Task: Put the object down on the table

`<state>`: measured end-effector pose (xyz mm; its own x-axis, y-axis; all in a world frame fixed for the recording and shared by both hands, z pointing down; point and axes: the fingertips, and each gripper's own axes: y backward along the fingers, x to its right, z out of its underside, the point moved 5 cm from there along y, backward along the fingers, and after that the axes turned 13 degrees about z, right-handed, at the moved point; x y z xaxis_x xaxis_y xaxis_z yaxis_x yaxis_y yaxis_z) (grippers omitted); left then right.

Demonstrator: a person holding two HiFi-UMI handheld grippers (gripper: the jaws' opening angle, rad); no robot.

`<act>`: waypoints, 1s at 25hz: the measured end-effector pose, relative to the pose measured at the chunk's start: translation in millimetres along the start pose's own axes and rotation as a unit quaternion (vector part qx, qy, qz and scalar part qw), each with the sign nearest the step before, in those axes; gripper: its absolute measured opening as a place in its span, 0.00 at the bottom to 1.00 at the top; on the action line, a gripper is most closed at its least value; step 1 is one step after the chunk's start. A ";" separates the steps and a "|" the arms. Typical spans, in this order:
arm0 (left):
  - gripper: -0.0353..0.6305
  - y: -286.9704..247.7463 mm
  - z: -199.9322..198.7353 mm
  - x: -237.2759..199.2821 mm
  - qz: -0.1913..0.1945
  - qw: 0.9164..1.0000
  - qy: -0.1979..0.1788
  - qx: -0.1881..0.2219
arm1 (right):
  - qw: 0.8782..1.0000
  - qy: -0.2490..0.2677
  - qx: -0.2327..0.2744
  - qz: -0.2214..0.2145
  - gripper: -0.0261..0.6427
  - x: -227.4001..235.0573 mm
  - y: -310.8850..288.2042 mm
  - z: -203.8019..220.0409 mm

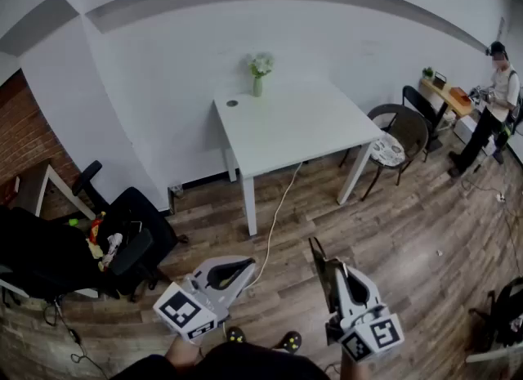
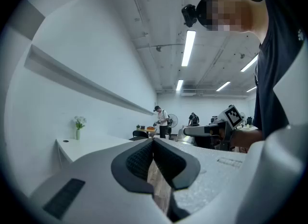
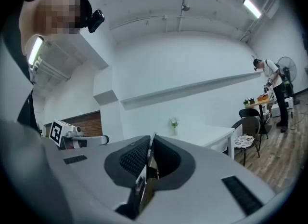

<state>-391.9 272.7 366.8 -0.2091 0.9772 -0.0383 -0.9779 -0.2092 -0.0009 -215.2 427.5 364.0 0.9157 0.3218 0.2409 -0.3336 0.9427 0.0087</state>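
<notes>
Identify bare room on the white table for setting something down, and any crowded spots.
Most of the white table is bare: middle, near edge, right side. The flower vase and a small dark disc sit at its far left. Chairs crowd the floor to its right.

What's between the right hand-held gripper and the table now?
Head view: only bare floor from the right hand-held gripper, shut on a flat object, to the table; a cable lies beside.

Open-plan office or lab workspace. White surface (image 1: pixel 294 125) with flower vase (image 1: pixel 258 86), 2 spare chairs (image 1: pixel 400 129), black office chair (image 1: pixel 143 211), wood-plank floor (image 1: pixel 409 231), brick wall (image 1: pixel 24 137), ceiling strip lights (image 2: pixel 187 47), second person (image 1: pixel 490 92) working beyond.
</notes>
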 end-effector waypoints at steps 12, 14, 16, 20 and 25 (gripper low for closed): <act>0.05 -14.3 4.5 4.2 -0.013 1.000 0.018 -0.011 | 1.000 -0.026 0.007 0.009 0.07 19.8 0.2 -5.6; 0.05 -20.2 3.3 5.6 -0.012 1.000 0.011 -0.007 | 1.000 -0.027 0.005 0.012 0.07 27.7 2.0 -5.5; 0.05 -27.4 3.3 8.2 -0.013 1.000 0.014 -0.007 | 0.999 -0.029 0.004 0.015 0.07 36.8 4.6 -7.4; 0.05 -42.8 3.0 13.8 -0.015 1.000 0.010 -0.006 | 0.999 -0.025 0.003 0.020 0.07 57.2 10.8 -12.4; 0.05 -64.8 1.3 22.1 -0.018 1.000 0.009 -0.009 | 1.000 -0.019 0.005 0.022 0.07 84.2 19.8 -18.2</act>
<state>-333.1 307.9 367.2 -0.1729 0.9834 -0.0552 -0.9845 -0.1743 -0.0201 -140.6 474.8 366.8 0.8909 0.3591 0.2780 -0.3754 0.9268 0.0060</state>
